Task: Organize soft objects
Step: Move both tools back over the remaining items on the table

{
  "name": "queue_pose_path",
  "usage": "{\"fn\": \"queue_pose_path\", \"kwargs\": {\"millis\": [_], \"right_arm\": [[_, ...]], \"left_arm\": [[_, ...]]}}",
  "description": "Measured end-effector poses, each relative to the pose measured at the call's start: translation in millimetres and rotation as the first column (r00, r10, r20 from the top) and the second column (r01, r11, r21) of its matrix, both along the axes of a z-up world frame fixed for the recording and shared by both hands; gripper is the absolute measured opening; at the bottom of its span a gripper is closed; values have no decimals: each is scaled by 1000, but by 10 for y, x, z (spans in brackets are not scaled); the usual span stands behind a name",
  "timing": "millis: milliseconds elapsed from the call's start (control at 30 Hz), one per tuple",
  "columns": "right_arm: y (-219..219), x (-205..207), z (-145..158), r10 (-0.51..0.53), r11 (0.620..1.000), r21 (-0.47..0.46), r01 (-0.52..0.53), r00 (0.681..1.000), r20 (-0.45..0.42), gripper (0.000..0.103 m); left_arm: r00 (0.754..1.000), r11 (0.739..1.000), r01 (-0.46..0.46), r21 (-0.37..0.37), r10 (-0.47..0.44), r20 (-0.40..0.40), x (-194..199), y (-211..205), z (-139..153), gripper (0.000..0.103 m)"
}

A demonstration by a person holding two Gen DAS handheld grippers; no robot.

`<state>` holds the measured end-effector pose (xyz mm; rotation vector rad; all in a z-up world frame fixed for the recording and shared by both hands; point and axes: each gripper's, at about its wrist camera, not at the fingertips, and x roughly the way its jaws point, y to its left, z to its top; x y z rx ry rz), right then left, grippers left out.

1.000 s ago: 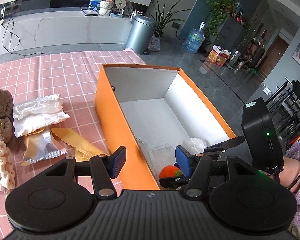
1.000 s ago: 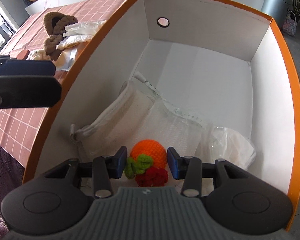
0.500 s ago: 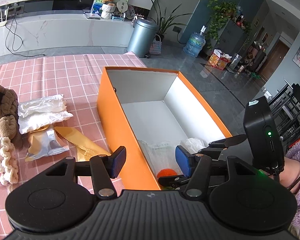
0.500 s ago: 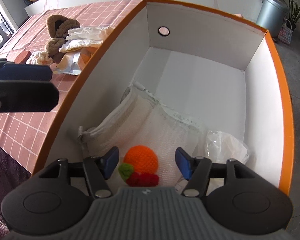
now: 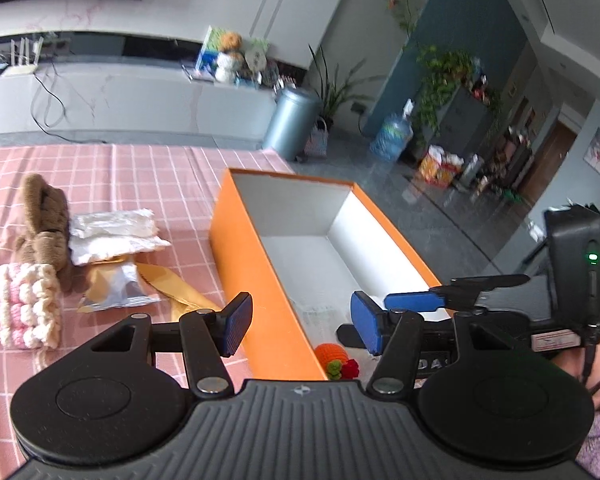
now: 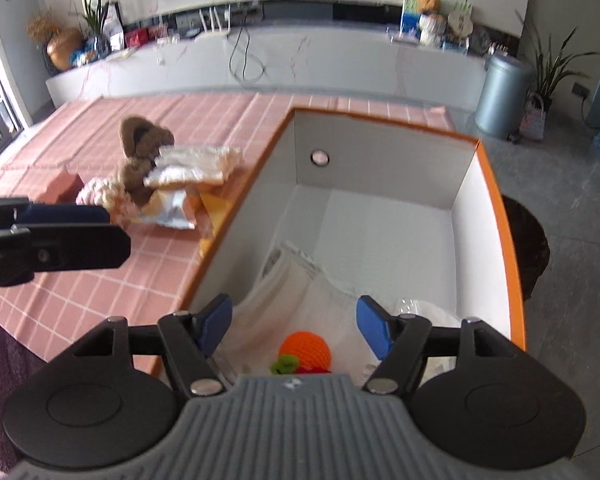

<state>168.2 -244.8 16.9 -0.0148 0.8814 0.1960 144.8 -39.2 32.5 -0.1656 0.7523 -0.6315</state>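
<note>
crochet orange toy (image 6: 306, 350) half hidden by the right gripper's body (lower part); mesh bag (image 6: 296, 300) partly covered.

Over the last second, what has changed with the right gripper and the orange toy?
The right gripper opened wider and pulled up and back, letting go of the orange knitted toy, which now lies loose in the orange box. The left gripper stayed open and empty, and the soft things on the tablecloth were not moved.

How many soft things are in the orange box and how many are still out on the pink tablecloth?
In the orange box: 3 (crochet orange, mesh bag, clear plastic bag)
On the tablecloth: 5 (brown plush, pink-and-cream knit, white packet, silver packet, yellow packet)
Total: 8
</note>
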Motion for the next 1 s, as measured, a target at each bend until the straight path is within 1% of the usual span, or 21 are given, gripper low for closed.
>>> {"fn": "queue_pose_path", "kwargs": {"millis": [133,300,367,500,567,667,867,1000], "right_arm": [[136,-188,128,-17,1000,26,14,993,116,69],[428,-393,209,-7,1000,16,3,969,248,68],[557,-458,220,2,1000,18,-8,958,286,68],[783,-559,188,12,999,31,-24,940,342,68],[881,-579,142,19,999,34,-33,935,354,68],[1017,-547,55,44,998,25,-55,939,340,68],[1182,-402,-80,80,997,-11,-81,949,305,68],[1302,-260,-167,104,994,-46,-95,953,285,67]], "left_arm": [[998,998,-51,-21,52,44,-145,178,12,66],[987,991,-132,-29,134,87,-318,451,-10,65],[980,985,-172,-33,174,93,-367,567,-36,65],[961,967,-256,-13,256,103,-437,767,-95,65],[952,957,-290,-1,289,101,-448,865,-141,65],[940,945,-328,19,324,103,-473,964,-209,65],[923,925,-379,7,377,82,-410,1142,-316,66],[911,912,-409,22,406,78,-335,1212,-393,69]]}}
